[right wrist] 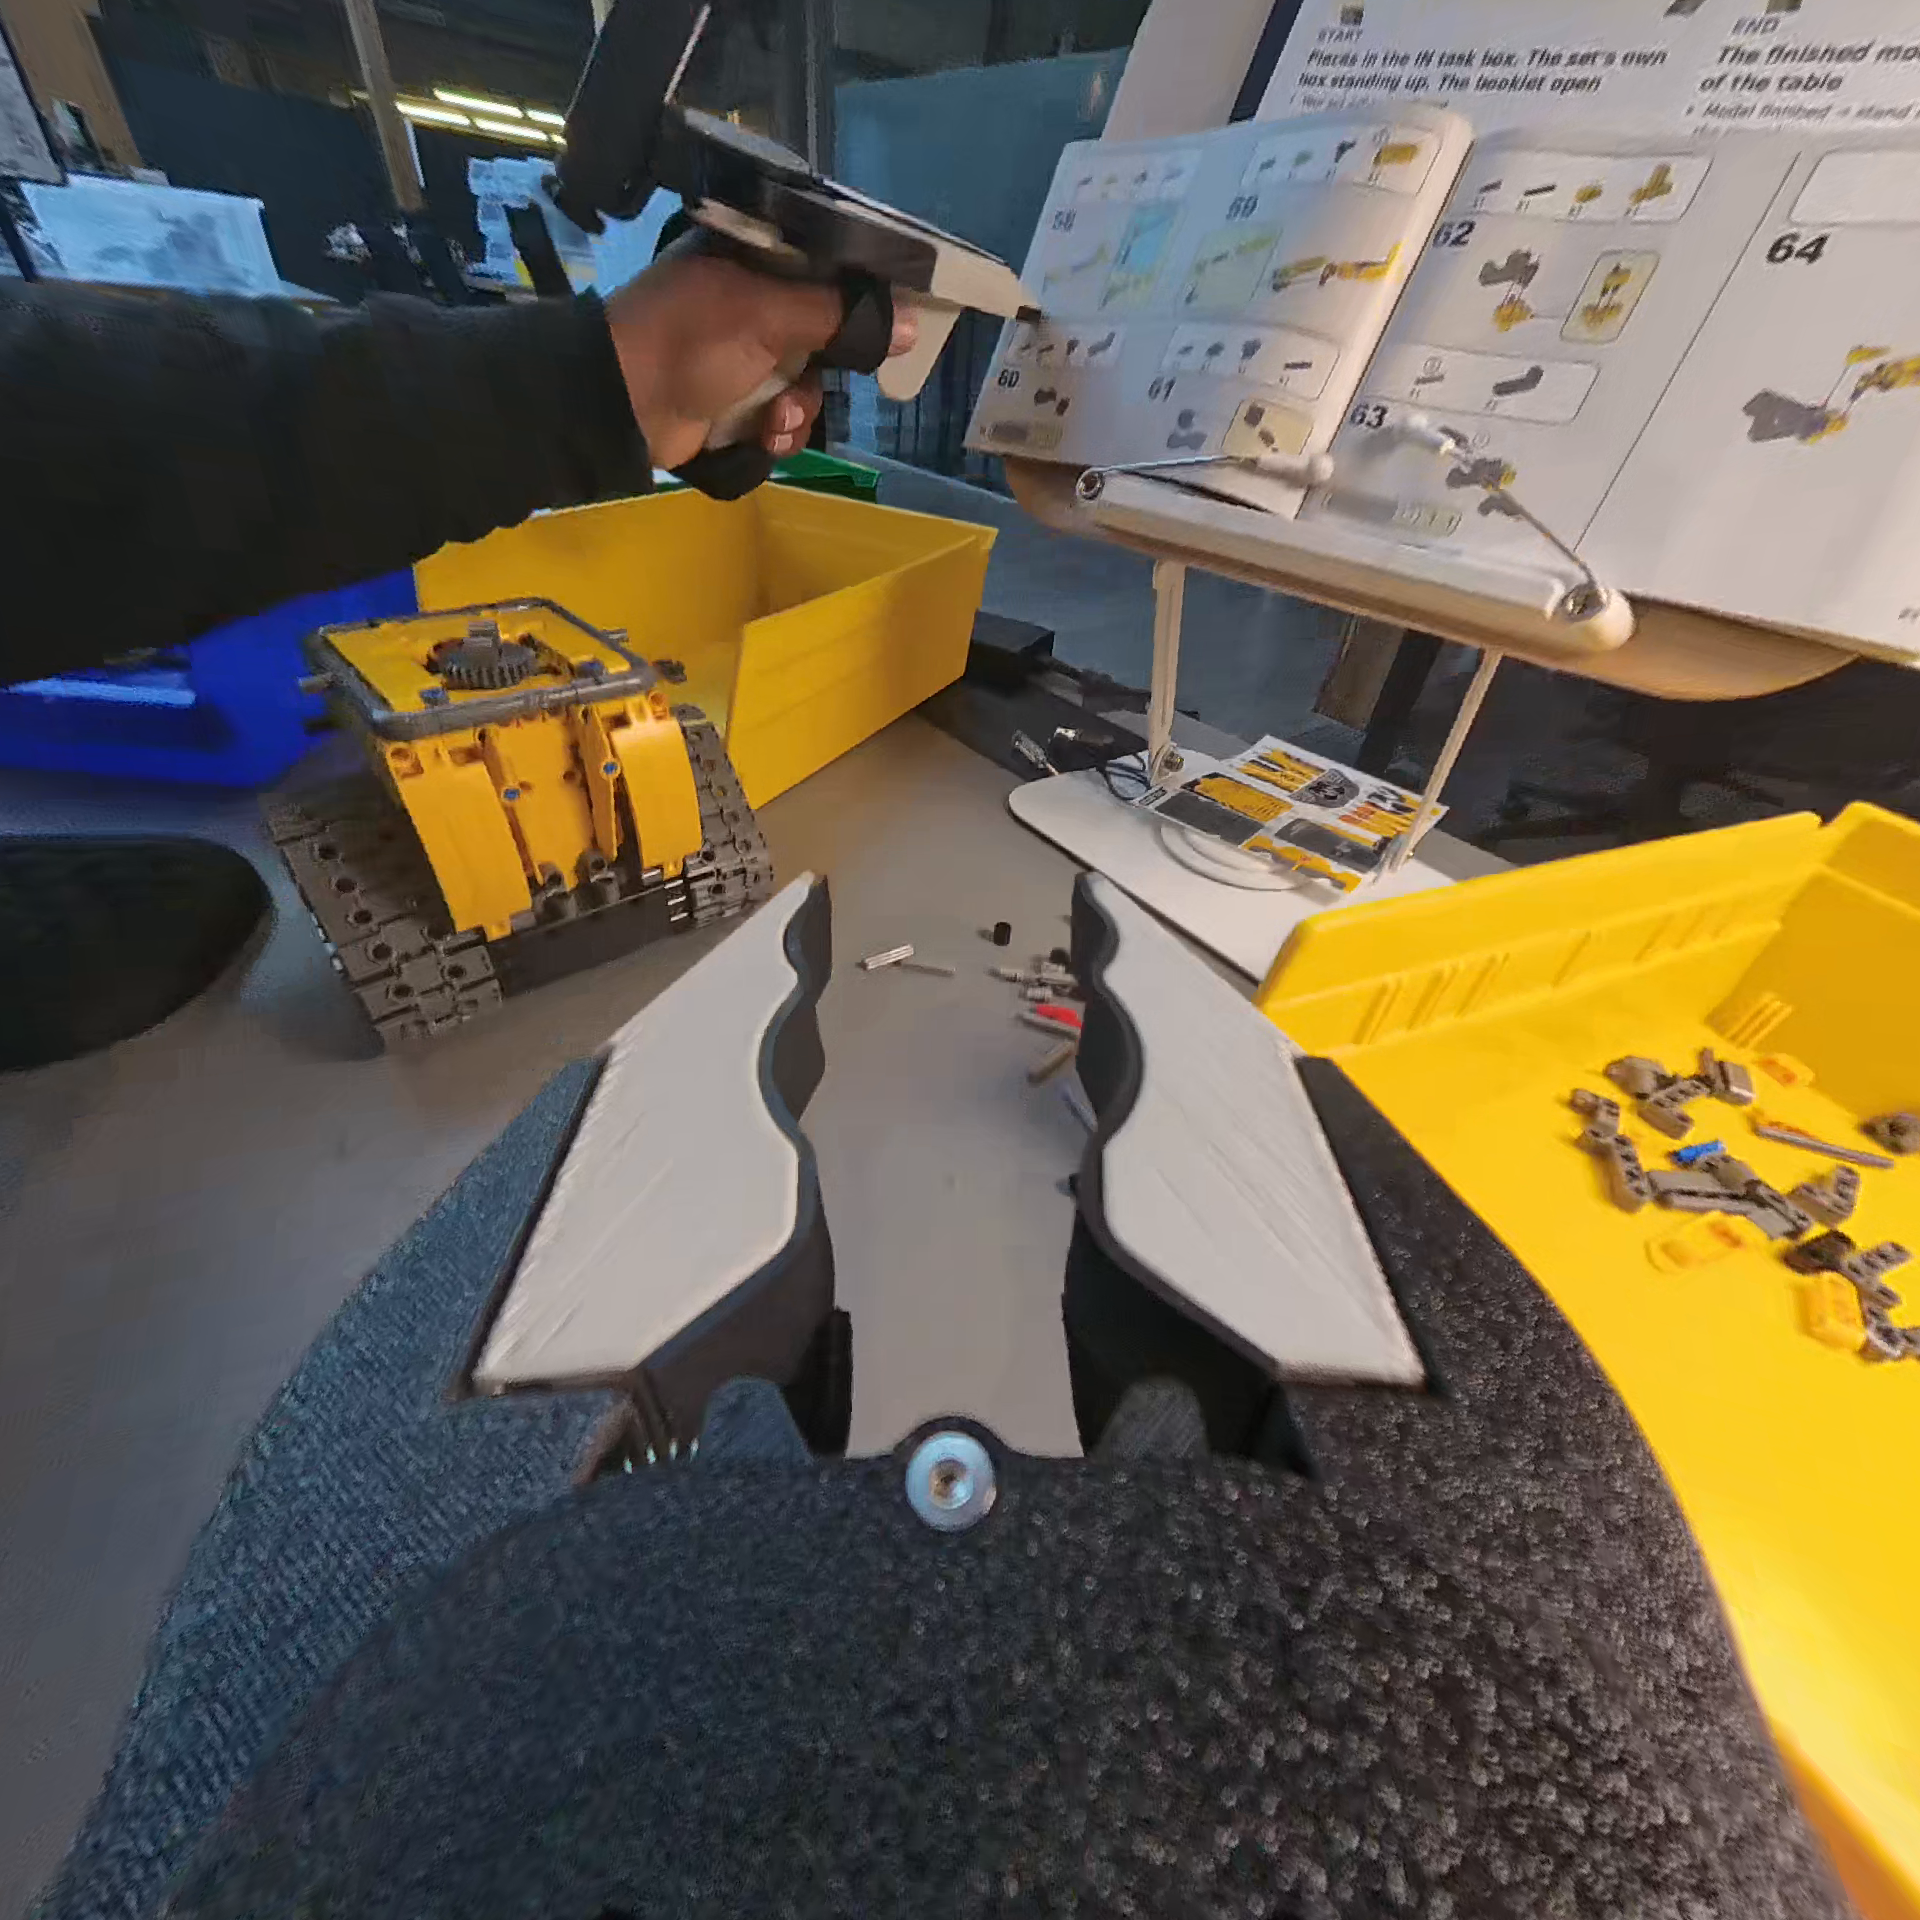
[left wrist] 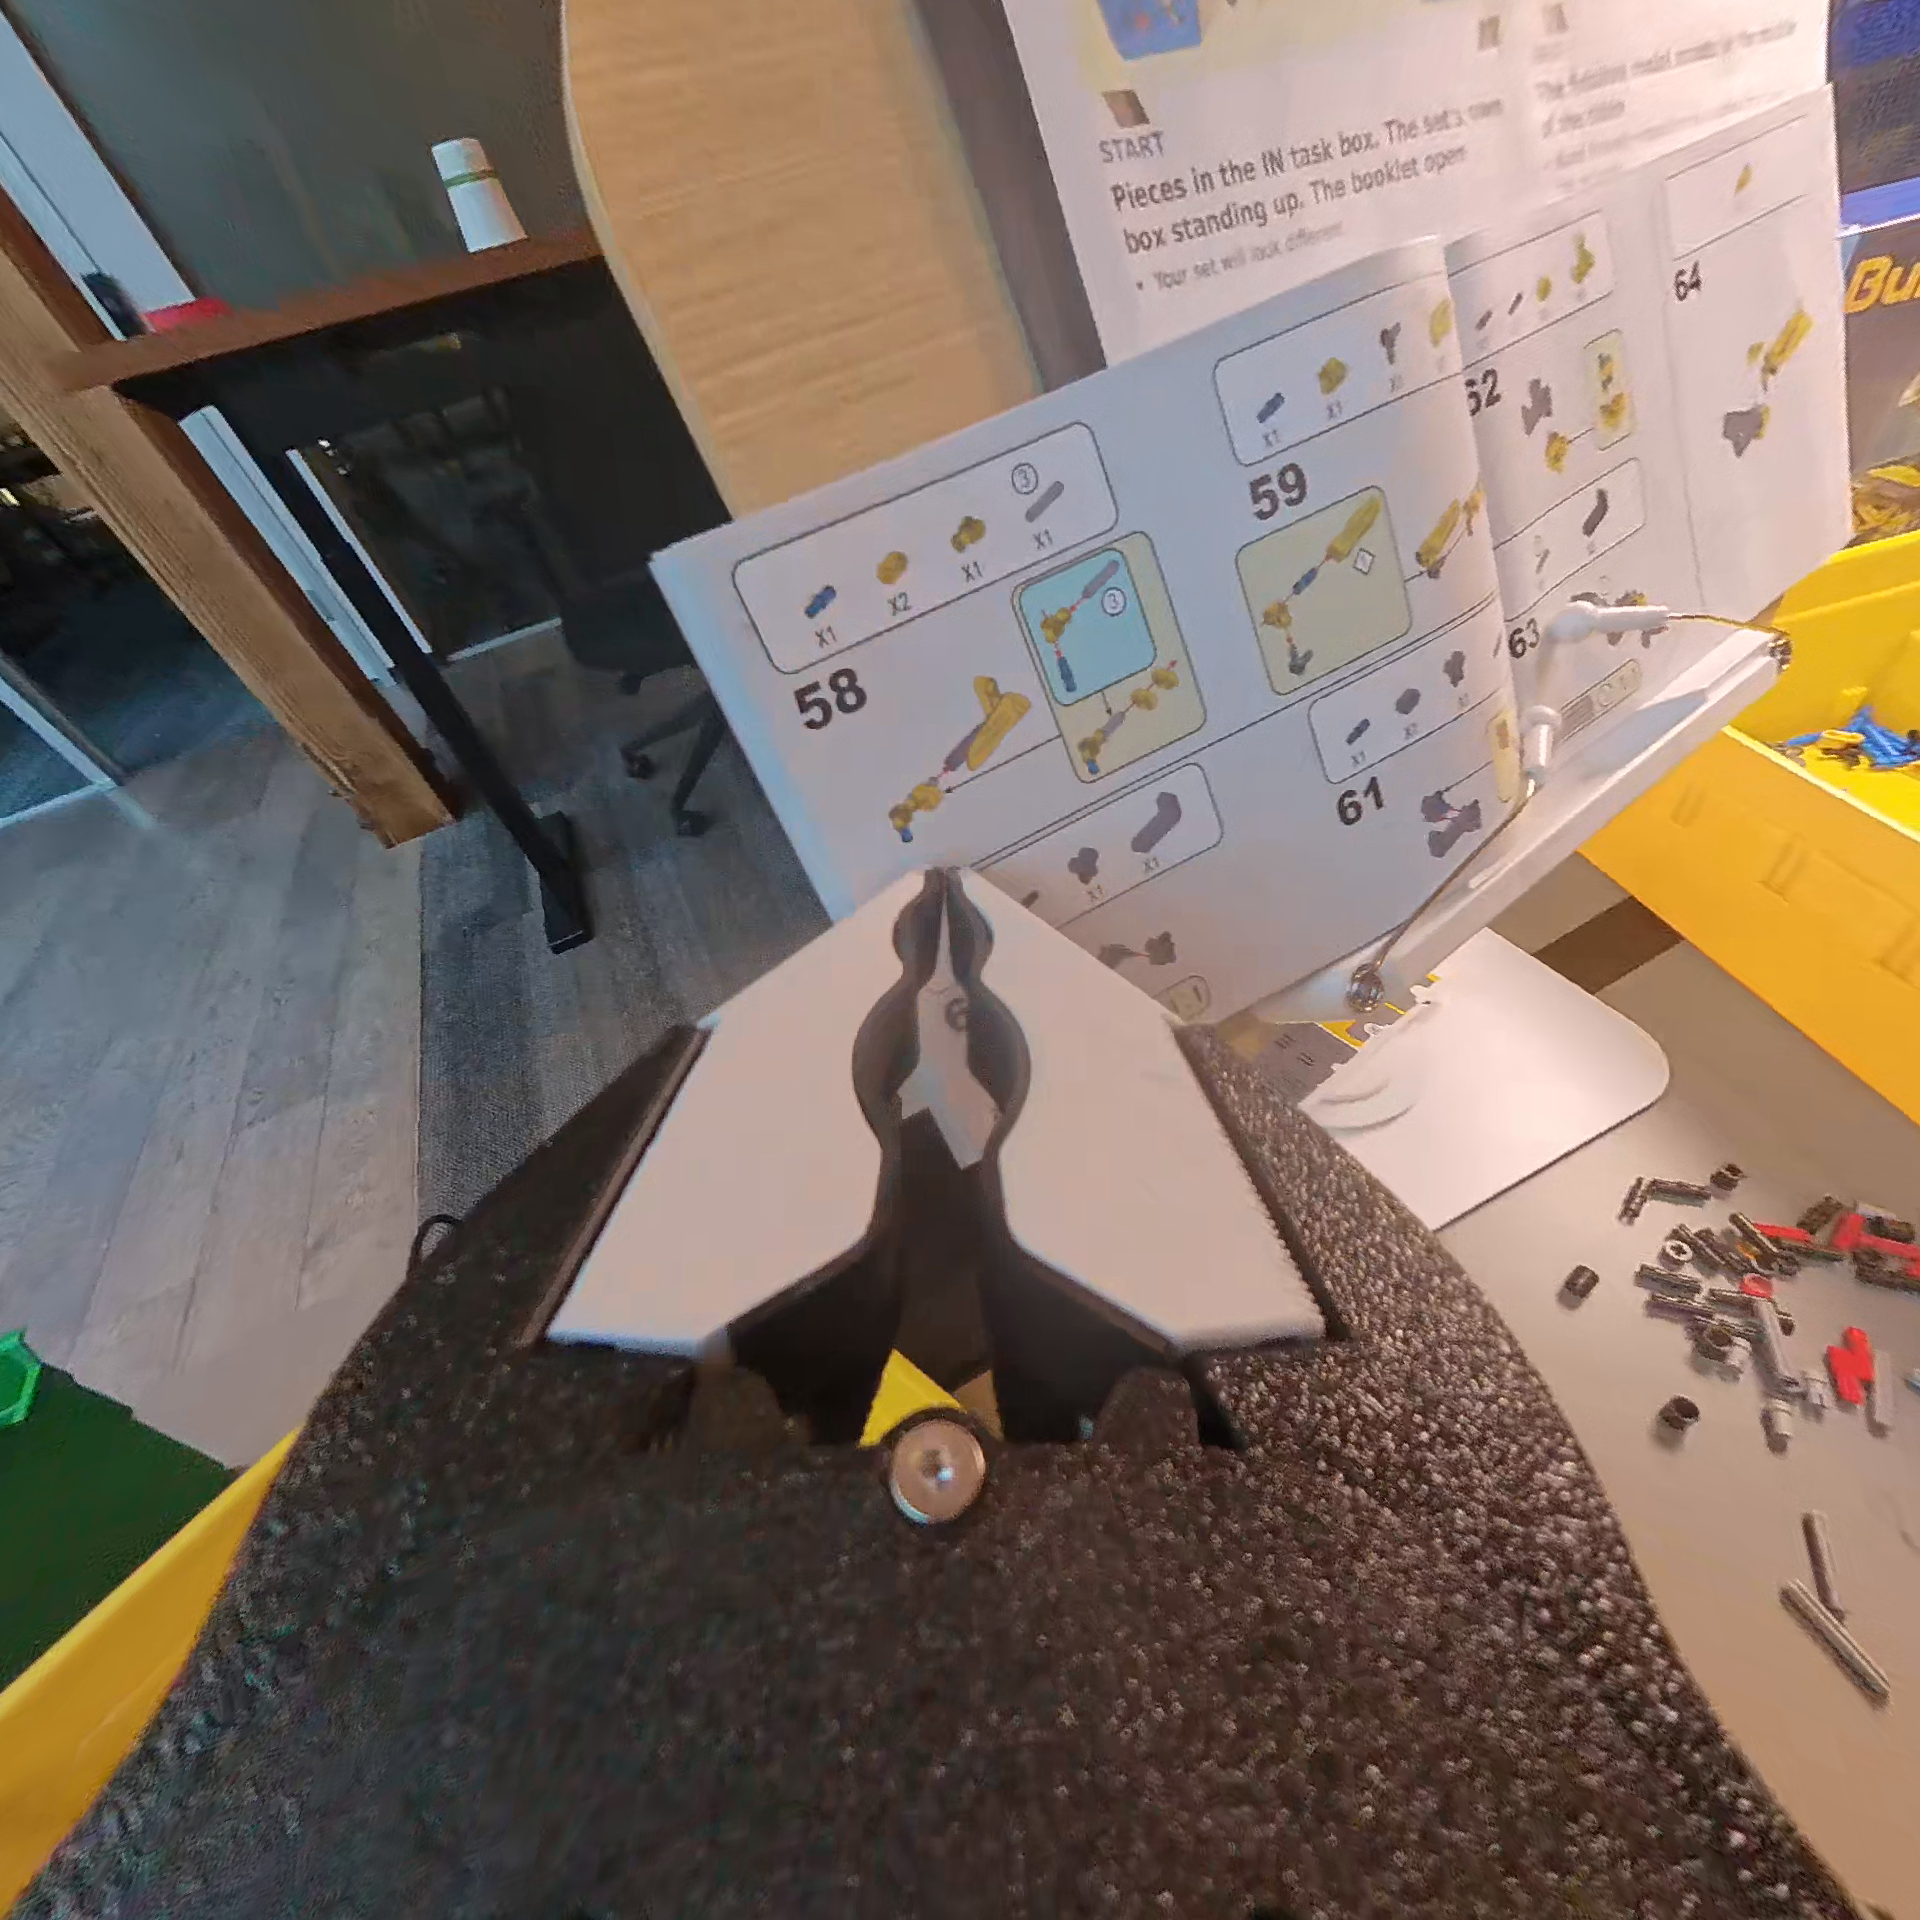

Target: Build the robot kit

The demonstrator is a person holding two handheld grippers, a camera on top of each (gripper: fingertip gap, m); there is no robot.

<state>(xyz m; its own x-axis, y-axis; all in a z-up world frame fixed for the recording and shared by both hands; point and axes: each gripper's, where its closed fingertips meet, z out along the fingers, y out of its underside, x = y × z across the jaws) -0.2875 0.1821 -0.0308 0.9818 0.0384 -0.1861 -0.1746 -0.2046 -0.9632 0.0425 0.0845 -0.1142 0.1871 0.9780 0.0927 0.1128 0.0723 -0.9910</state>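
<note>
An open instruction booklet [left wrist: 1091,644] stands on a white book stand [left wrist: 1621,727]. My left gripper [left wrist: 940,881] is shut on the lower left edge of the booklet's left page; a strip of page shows between its jaws. The right wrist view shows the left gripper [right wrist: 1023,312], held in a person's hand [right wrist: 717,353], at the left edge of the booklet [right wrist: 1226,291]. My right gripper [right wrist: 951,894] is open and empty, low over the grey table [right wrist: 925,1195]. Small loose pieces [right wrist: 1039,997] lie just beyond its right finger.
A yellow tracked model [right wrist: 520,790] stands left of the right gripper. A yellow bin [right wrist: 1507,1174] with several pieces is at the right, another yellow bin [right wrist: 852,613] and a blue bin [right wrist: 208,717] behind. A sticker sheet [right wrist: 1288,810] lies on the stand's base. Loose pieces [left wrist: 1766,1299] lie on the table. Across from one pair of fingers to the other is roughly 35 centimeters.
</note>
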